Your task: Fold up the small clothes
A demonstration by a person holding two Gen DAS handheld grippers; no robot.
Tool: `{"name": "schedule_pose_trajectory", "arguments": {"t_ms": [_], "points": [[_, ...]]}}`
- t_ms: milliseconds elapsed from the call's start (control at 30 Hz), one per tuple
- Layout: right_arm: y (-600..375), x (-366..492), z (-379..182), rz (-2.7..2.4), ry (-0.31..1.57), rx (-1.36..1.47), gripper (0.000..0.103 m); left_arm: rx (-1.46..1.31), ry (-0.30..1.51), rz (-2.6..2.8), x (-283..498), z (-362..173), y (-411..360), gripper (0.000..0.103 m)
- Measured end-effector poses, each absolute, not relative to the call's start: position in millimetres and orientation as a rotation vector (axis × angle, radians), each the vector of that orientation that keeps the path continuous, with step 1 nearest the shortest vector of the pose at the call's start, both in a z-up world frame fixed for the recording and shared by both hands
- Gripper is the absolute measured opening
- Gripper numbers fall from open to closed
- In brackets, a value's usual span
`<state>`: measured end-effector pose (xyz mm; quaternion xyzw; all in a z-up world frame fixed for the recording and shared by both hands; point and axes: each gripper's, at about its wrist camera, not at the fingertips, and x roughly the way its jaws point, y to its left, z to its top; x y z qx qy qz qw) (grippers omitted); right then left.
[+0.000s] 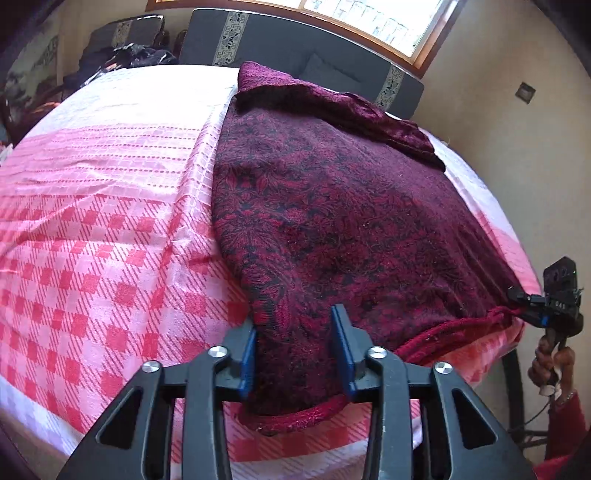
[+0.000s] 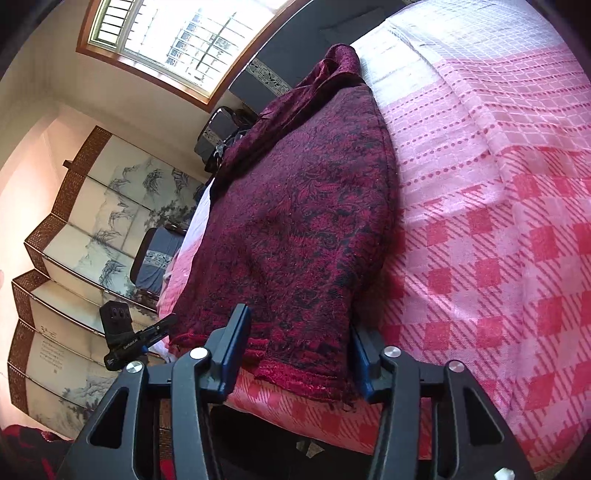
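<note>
A dark maroon patterned garment (image 1: 332,206) lies spread on the pink checked bedspread (image 1: 110,229), a velvet part bunched at its far end. My left gripper (image 1: 295,350) is open, its blue pads either side of the garment's near left corner at the hem. My right gripper (image 2: 295,354) is open too, its pads straddling the near right corner of the garment (image 2: 295,221). Each gripper shows in the other's view: the right gripper (image 1: 532,306) at the garment's right corner, the left gripper (image 2: 155,332) at the left corner.
A dark headboard (image 1: 295,40) and a window (image 1: 369,18) stand behind the bed. A painted folding screen (image 2: 92,221) and a dark chair (image 2: 155,258) stand beside the bed. The bed's near edge (image 2: 332,417) runs just under the grippers.
</note>
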<state>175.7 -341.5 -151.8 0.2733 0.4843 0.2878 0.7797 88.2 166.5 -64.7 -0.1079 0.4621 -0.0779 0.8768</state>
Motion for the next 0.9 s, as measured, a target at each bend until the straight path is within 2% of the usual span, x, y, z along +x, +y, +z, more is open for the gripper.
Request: {"name": "schedule_pose_trajectory", "arguments": {"t_ms": [33, 400, 900], "points": [[-341, 176, -155, 0.618, 1.049, 0.601, 0.011, -0.181, 0.963, -0.142, 88, -64, 162, 0.015], [-340, 171, -155, 0.621, 1.019, 0.641, 0.011, -0.056, 0.864, -0.057, 77, -50, 143, 0.013], [-342, 164, -151, 0.664, 0.965, 0.7, 0.01, -0.039, 0.795, -0.045, 64, -36, 142, 0.012]]}}
